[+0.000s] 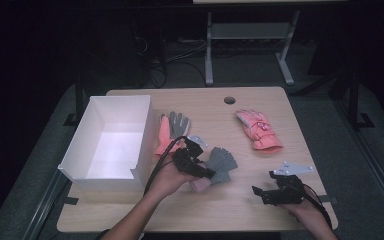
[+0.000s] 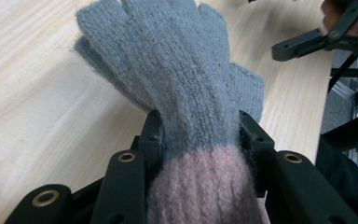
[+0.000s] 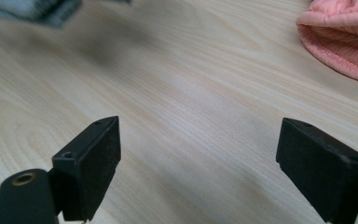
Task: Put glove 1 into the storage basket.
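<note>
Left hand-held gripper point(image 1: 207, 172) clamped on the fuzzy grey knit glove with pink cuff point(image 2: 186, 98); right hand-held gripper point(image 3: 198, 163) jaws wide apart over the bare tabletop point(image 3: 177, 93).

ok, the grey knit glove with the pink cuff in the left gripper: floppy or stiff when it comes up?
Probably floppy: the grey knit glove is soft wool and bunches where the left gripper pinches it near the cuff, so the fingers should droop. Likely light. The fuzzy knit probably won't slip.
</note>
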`<move>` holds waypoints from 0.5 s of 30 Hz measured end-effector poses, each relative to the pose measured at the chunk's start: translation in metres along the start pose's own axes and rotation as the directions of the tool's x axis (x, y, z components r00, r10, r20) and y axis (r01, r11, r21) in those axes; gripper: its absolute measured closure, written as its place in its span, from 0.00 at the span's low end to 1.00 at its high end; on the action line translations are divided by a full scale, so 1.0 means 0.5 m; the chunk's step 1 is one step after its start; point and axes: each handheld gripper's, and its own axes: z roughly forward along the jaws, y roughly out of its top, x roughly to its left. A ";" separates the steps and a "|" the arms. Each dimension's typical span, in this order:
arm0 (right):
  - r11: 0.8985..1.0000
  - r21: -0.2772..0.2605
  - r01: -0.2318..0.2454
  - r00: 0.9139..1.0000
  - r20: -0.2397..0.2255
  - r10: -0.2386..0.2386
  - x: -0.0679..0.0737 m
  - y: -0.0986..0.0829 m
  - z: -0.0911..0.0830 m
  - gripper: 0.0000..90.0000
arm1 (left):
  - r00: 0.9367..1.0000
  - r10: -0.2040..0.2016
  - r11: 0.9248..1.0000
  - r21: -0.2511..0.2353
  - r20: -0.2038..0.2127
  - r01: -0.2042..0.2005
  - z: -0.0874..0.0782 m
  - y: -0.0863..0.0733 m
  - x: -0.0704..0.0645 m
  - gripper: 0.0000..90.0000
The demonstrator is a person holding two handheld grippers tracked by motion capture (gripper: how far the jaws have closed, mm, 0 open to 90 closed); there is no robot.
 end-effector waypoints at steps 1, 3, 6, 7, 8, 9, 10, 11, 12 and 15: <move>1.000 -0.002 0.001 1.000 0.002 -0.001 0.000 0.000 0.000 0.15 | 1.000 -0.005 1.000 -0.011 -0.002 0.005 -0.008 0.003 0.000 0.67; 1.000 -0.004 0.000 1.000 0.003 0.000 -0.001 -0.001 0.000 0.15 | 1.000 -0.008 1.000 -0.023 -0.005 0.008 -0.027 0.009 0.001 0.67; 1.000 -0.010 -0.002 1.000 0.005 0.002 -0.002 -0.002 0.000 0.13 | 1.000 -0.007 1.000 -0.028 -0.024 0.007 -0.055 0.020 0.003 0.67; 1.000 -0.012 -0.004 1.000 0.004 0.004 -0.002 -0.001 0.000 0.11 | 1.000 -0.008 1.000 -0.028 -0.027 0.007 -0.063 0.024 0.003 0.67; 1.000 -0.013 -0.008 1.000 0.003 0.008 -0.001 -0.001 0.000 0.10 | 0.999 -0.007 1.000 -0.030 -0.032 0.006 -0.071 0.028 0.003 0.67; 1.000 -0.014 -0.005 1.000 0.006 0.005 -0.001 -0.001 0.000 0.10 | 0.999 -0.006 1.000 -0.030 -0.038 0.005 -0.079 0.032 0.004 0.67; 1.000 -0.015 -0.006 1.000 0.006 0.006 -0.001 -0.001 0.001 0.08 | 0.999 -0.006 1.000 -0.030 -0.044 0.004 -0.087 0.035 0.004 0.67; 1.000 -0.015 -0.008 1.000 0.004 0.009 -0.001 -0.001 0.001 0.08 | 0.999 -0.006 0.999 -0.034 -0.049 0.004 -0.095 0.038 0.004 0.67; 1.000 -0.015 -0.010 1.000 0.002 0.010 0.000 0.000 0.001 0.08 | 0.999 -0.005 0.999 -0.036 -0.051 0.003 -0.103 0.041 0.004 0.67; 1.000 -0.013 -0.006 1.000 -0.001 0.006 -0.001 0.000 0.003 0.05 | 0.998 -0.007 0.999 -0.042 -0.062 0.004 -0.125 0.049 0.005 0.67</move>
